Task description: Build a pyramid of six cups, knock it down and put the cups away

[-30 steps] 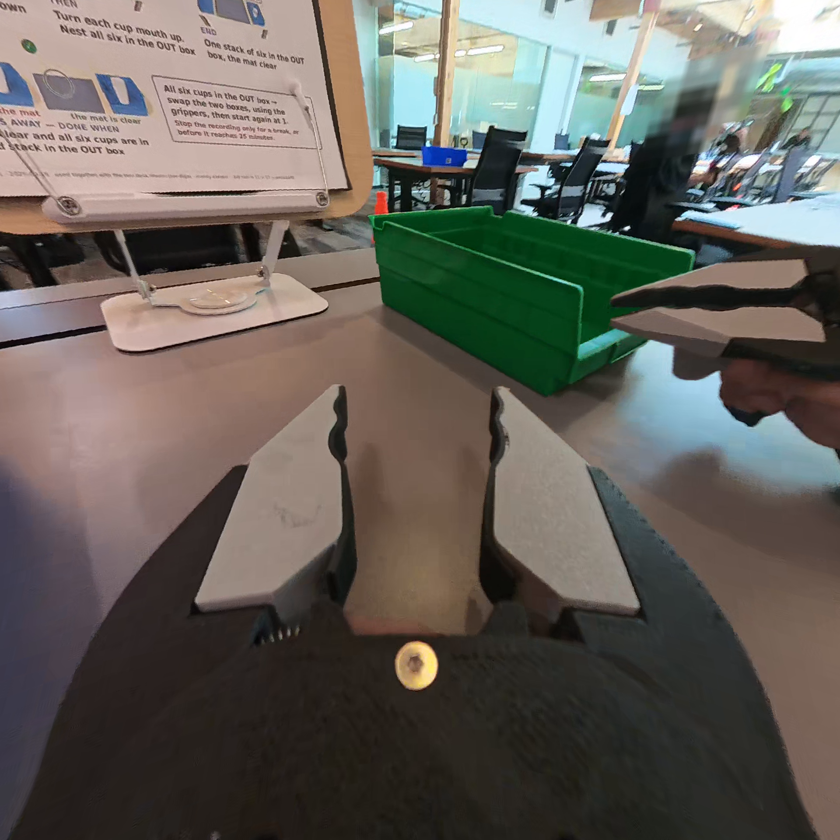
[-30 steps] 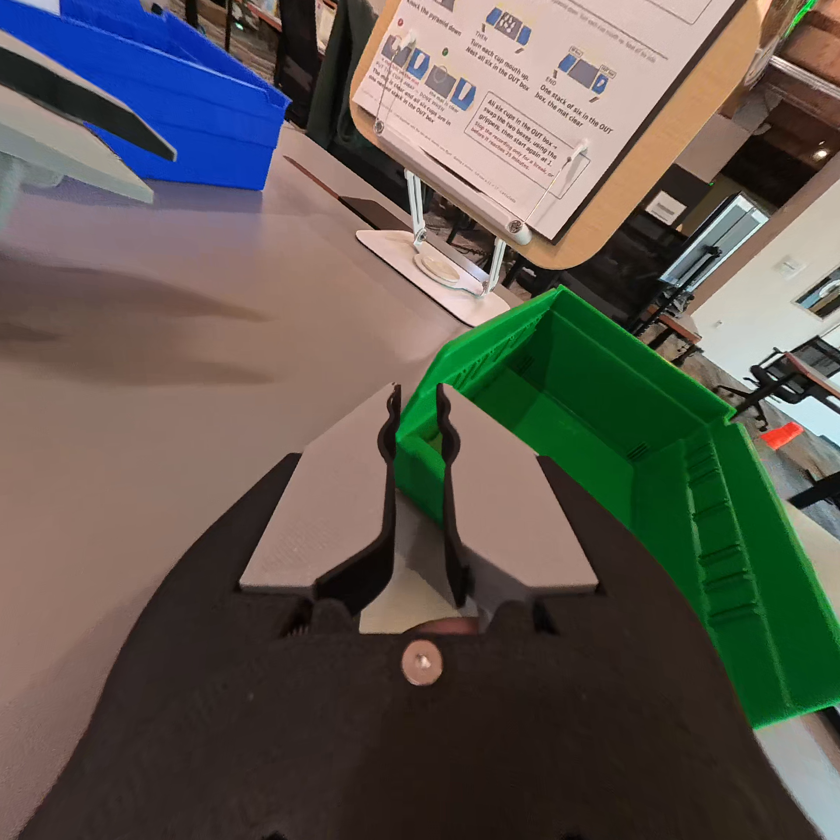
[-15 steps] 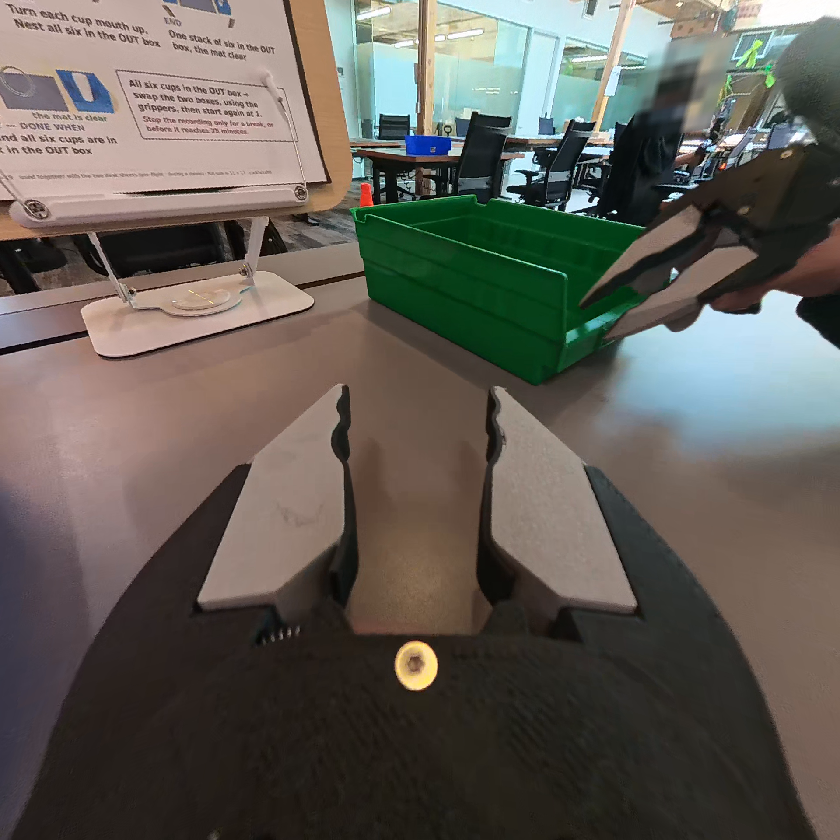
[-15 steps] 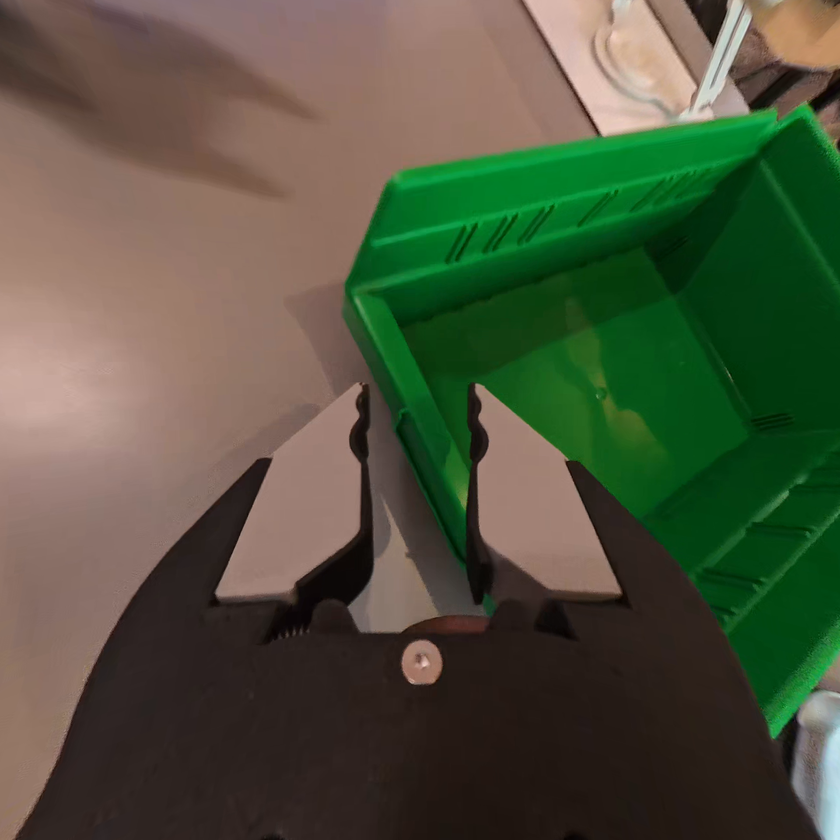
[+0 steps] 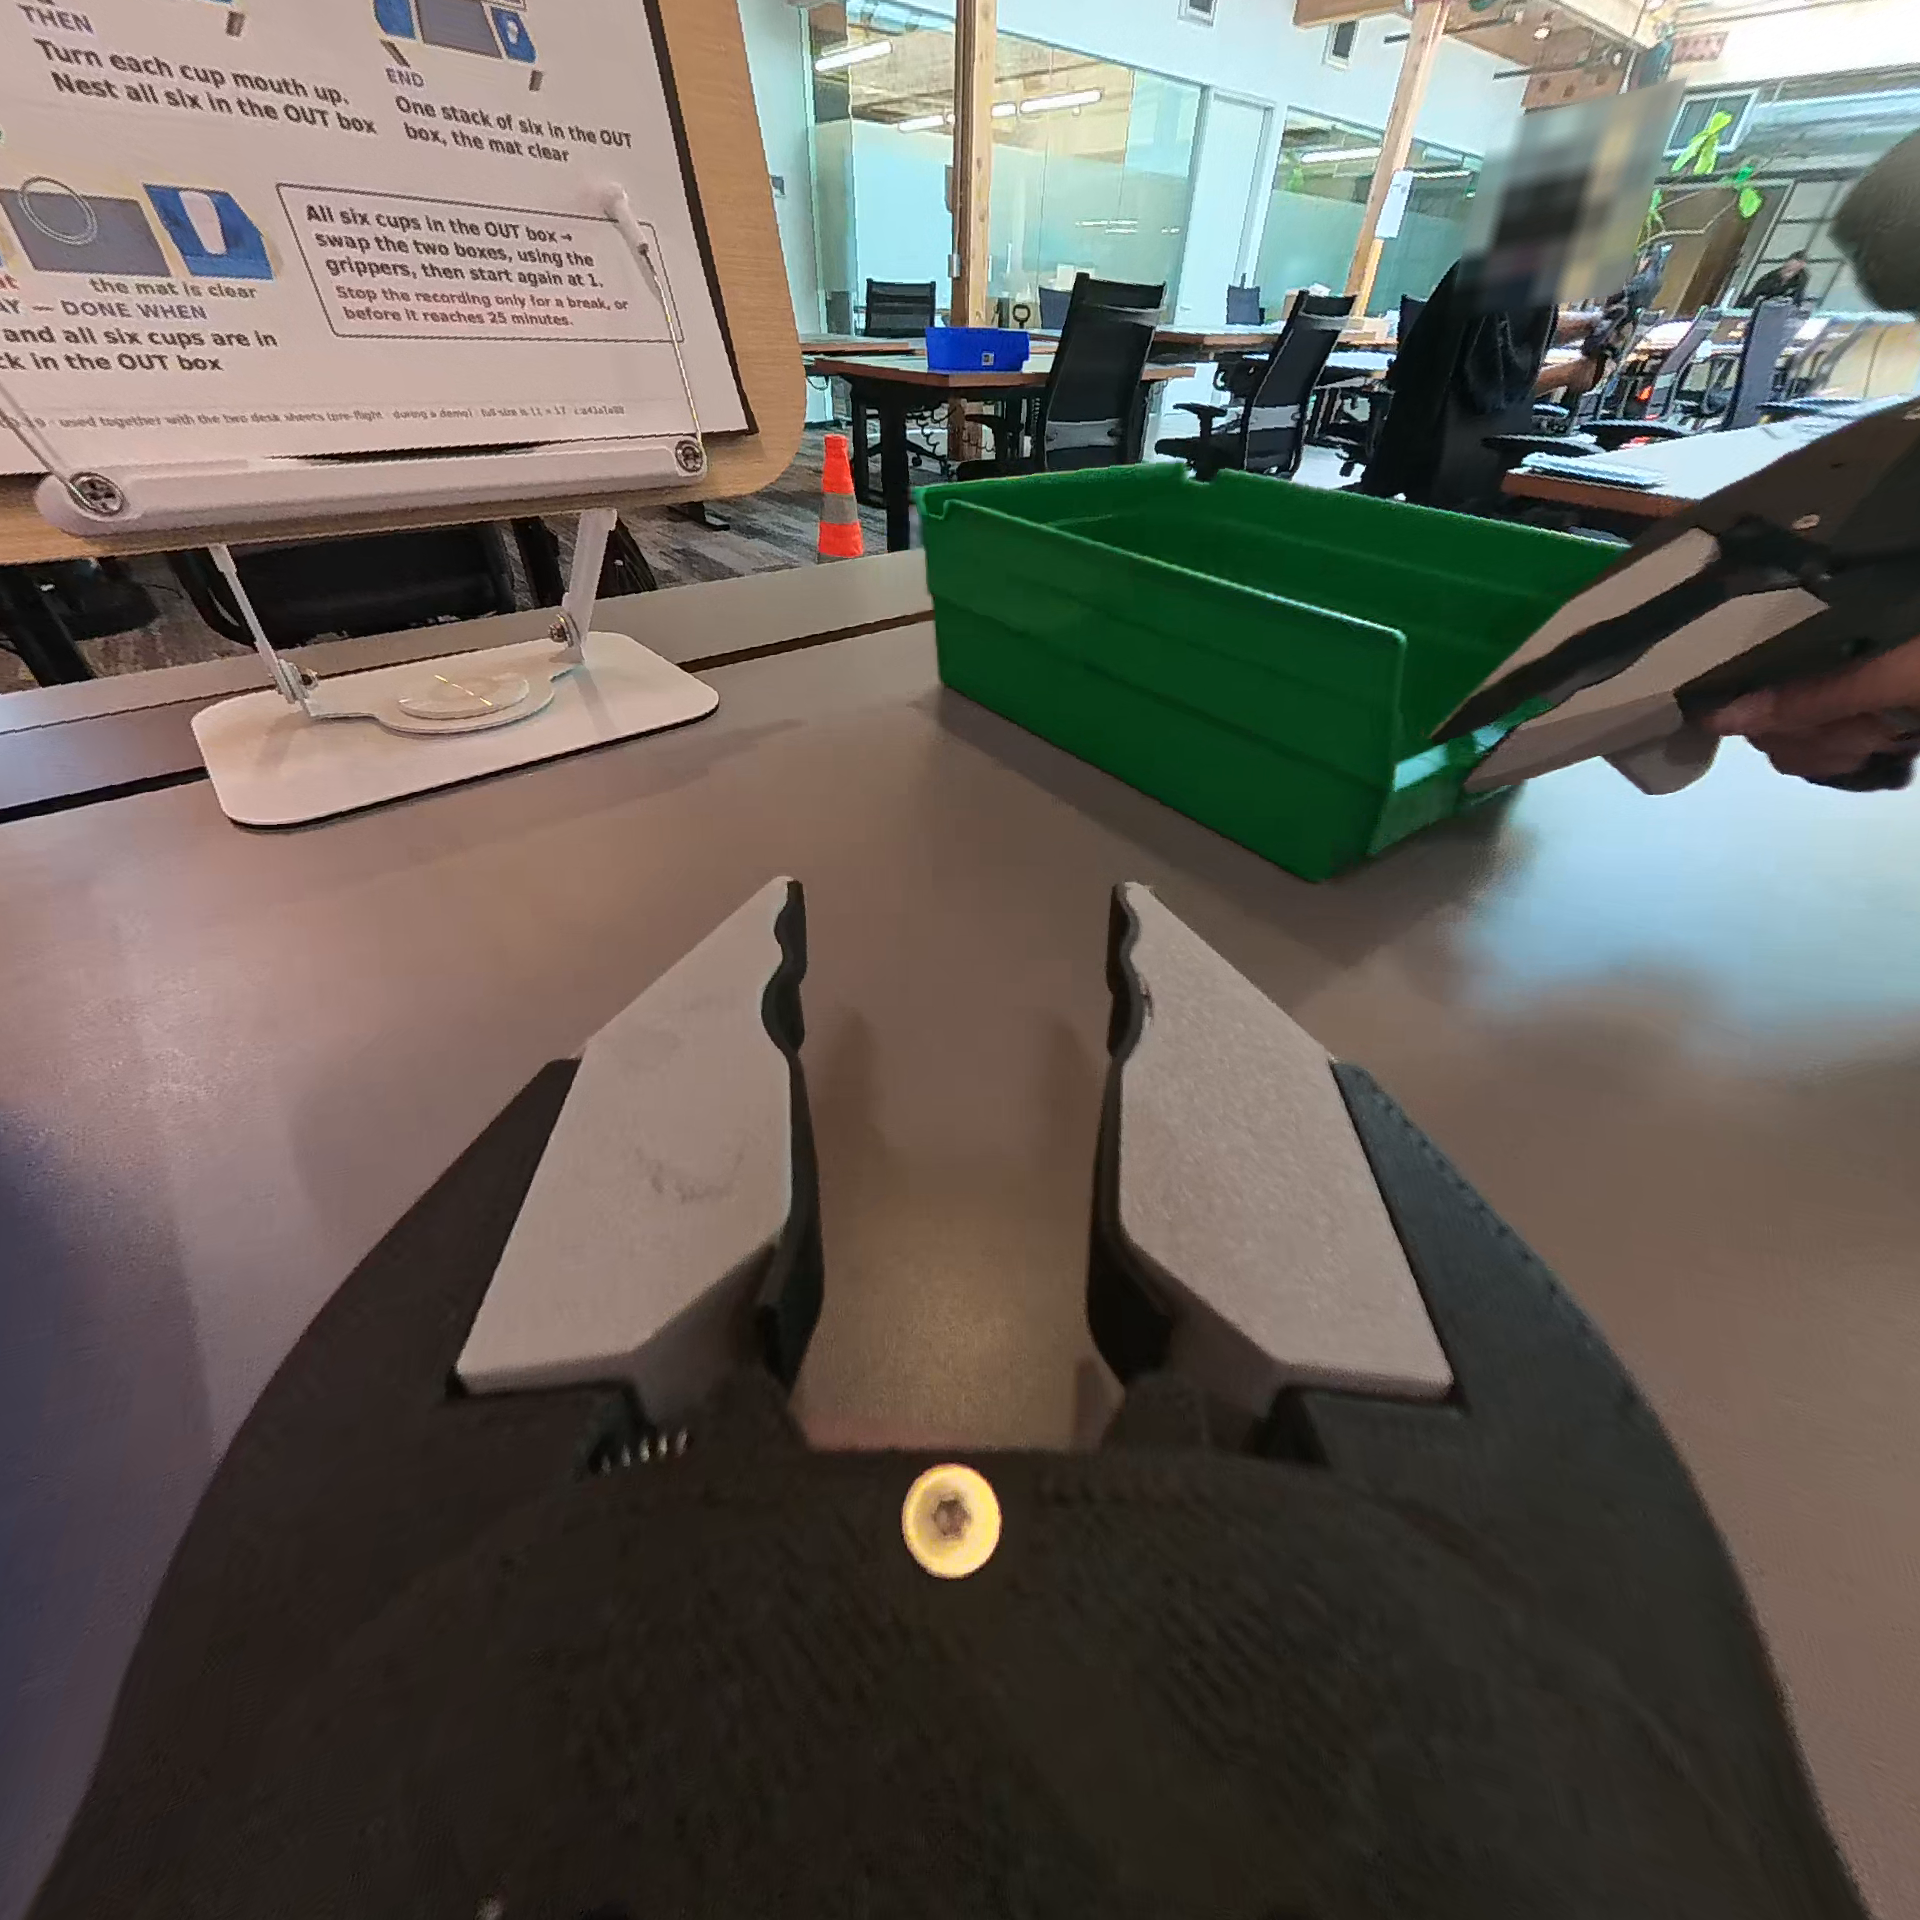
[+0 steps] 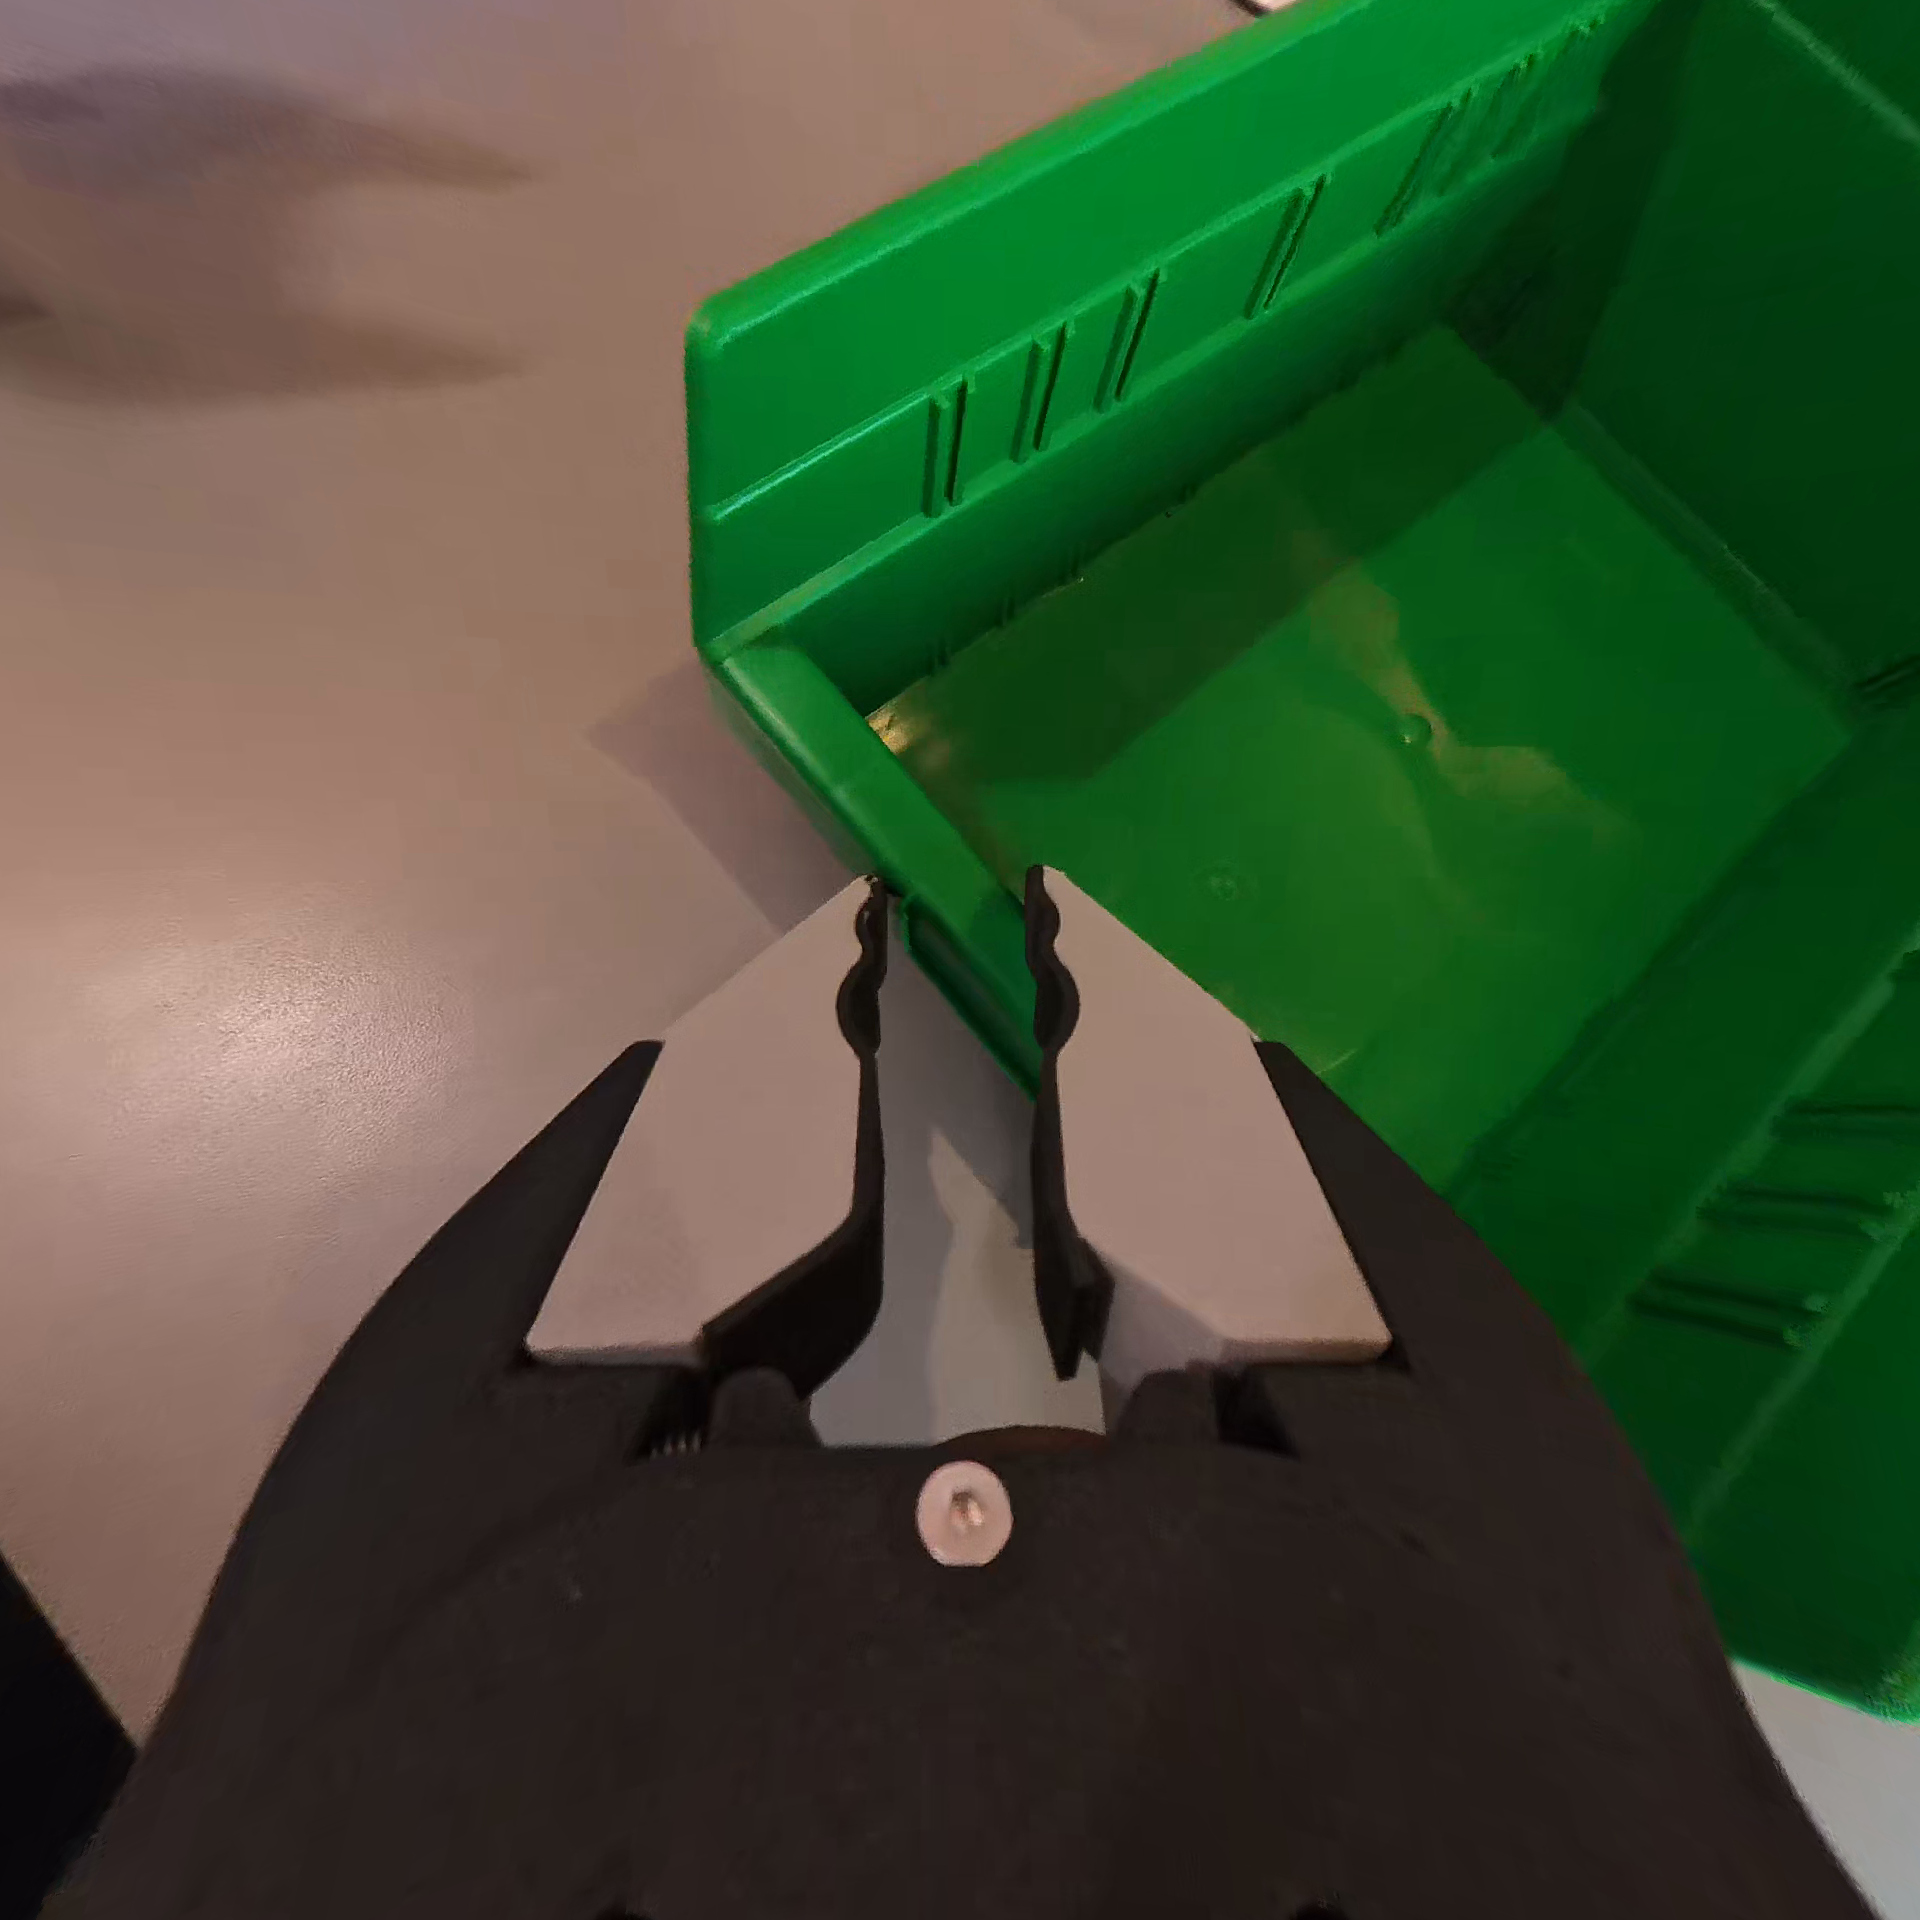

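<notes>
No cups show in either view. My left gripper [image 5: 956, 904] is open with nothing between its fingers, low over the grey table [image 5: 312, 987]. The green bin [image 5: 1143, 665] stands at the right; its inside looks bare in the right wrist view [image 6: 935, 436]. My right gripper [image 6: 956, 883] straddles the bin's low front wall near the left corner, one finger outside and one inside, pads closed against the wall. The left wrist view shows the right gripper [image 5: 1460, 756] pinching that wall at the bin's near right end.
A white stand with an instruction sheet [image 5: 447, 717] sits at the back left of the table. Beyond the table are office desks, chairs, an orange cone [image 5: 840, 509] and a small blue bin [image 5: 977, 348]. The left gripper's tips are roughly 25 cm from the right gripper's.
My right gripper tipped down over the green bin's front wall, opened wider, then closed onto the wall. My left gripper stayed open and barely moved.
</notes>
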### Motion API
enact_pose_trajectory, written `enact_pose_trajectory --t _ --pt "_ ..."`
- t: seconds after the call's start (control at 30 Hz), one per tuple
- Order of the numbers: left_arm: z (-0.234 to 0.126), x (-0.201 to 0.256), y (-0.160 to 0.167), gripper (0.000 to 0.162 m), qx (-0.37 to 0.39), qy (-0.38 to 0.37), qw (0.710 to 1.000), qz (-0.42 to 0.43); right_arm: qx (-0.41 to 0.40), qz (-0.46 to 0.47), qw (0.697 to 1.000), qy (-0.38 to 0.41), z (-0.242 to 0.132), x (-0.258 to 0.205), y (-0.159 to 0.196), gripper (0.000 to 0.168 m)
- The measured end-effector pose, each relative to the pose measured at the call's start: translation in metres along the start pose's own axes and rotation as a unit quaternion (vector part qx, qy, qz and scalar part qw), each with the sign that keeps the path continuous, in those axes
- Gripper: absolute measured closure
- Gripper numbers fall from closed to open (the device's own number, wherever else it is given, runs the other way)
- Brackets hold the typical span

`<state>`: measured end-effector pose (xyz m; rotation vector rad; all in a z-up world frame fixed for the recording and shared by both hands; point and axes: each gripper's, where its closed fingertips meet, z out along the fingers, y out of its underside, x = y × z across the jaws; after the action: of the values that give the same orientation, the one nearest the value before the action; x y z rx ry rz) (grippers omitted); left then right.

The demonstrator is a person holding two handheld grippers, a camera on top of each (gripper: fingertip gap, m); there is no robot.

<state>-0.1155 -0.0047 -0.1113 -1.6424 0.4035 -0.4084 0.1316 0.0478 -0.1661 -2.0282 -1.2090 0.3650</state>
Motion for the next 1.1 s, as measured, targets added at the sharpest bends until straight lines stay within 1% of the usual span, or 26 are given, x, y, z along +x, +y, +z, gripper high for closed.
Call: enact_pose_trajectory --t 0.1,0.2,0.37,0.5,0.53,0.57,0.6,0.67,0.73,0.77,0.8,0.83,0.9,1.0,1.1 --pt "0.000 0.000 0.000 0.106 0.001 -0.001 1.000 0.001 -0.008 -0.008 1.000 0.027 -0.006 -0.004 0.005 0.145" --pt "-0.001 0.000 -0.001 0.106 0.003 -0.001 1.000 0.002 -0.006 -0.026 0.999 0.031 -0.010 -0.002 0.009 0.146" --pt "-0.001 0.000 -0.001 0.106 0.005 -0.002 1.000 0.001 -0.002 0.008 1.000 0.000 -0.024 0.007 0.024 0.145" --pt "0.000 0.000 0.000 0.106 0.001 -0.001 1.000 -0.001 0.009 0.024 1.000 0.012 -0.033 0.012 0.030 0.142" --pt "0.000 0.000 0.000 0.106 0.000 -0.001 1.000 0.000 0.015 0.016 1.000 0.023 -0.037 0.010 0.026 0.141" --pt "0.000 0.000 0.000 0.106 0.000 -0.002 1.000 0.000 0.035 0.003 0.999 0.029 -0.044 0.005 0.015 0.138" --pt "0.000 0.000 0.000 0.106 0.001 -0.002 1.000 0.000 0.067 -0.012 0.997 0.023 -0.052 -0.007 0.000 0.139" --pt "0.000 -0.001 0.000 0.106 0.001 -0.003 1.000 -0.001 0.149 -0.034 0.988 -0.017 -0.067 -0.040 -0.041 0.140" --pt "0.000 -0.001 0.000 0.106 -0.001 -0.005 1.000 -0.002 0.207 -0.043 0.975 -0.072 -0.071 -0.078 -0.077 0.134" --pt "0.000 -0.001 0.000 0.106 -0.001 -0.004 1.000 -0.002 0.222 -0.041 0.971 -0.081 -0.064 -0.089 -0.092 0.124" --pt "0.000 -0.001 0.001 0.106 -0.001 -0.004 1.000 -0.002 0.227 -0.034 0.970 -0.076 -0.053 -0.094 -0.105 0.110" --pt "0.000 -0.001 0.001 0.106 -0.003 -0.003 1.000 -0.004 0.223 -0.031 0.972 -0.071 -0.038 -0.097 -0.114 0.100" --pt "0.000 0.000 0.003 0.106 -0.010 0.002 1.000 -0.010 0.207 -0.030 0.976 -0.065 -0.004 -0.103 -0.131 0.091" --pt "0.000 0.000 0.003 0.107 -0.008 0.006 1.000 -0.013 0.210 -0.031 0.975 -0.071 0.041 -0.110 -0.157 0.090" --pt "0.000 0.002 0.003 0.107 -0.010 0.009 1.000 -0.008 0.188 -0.053 0.980 -0.046 0.087 -0.099 -0.164 0.097"
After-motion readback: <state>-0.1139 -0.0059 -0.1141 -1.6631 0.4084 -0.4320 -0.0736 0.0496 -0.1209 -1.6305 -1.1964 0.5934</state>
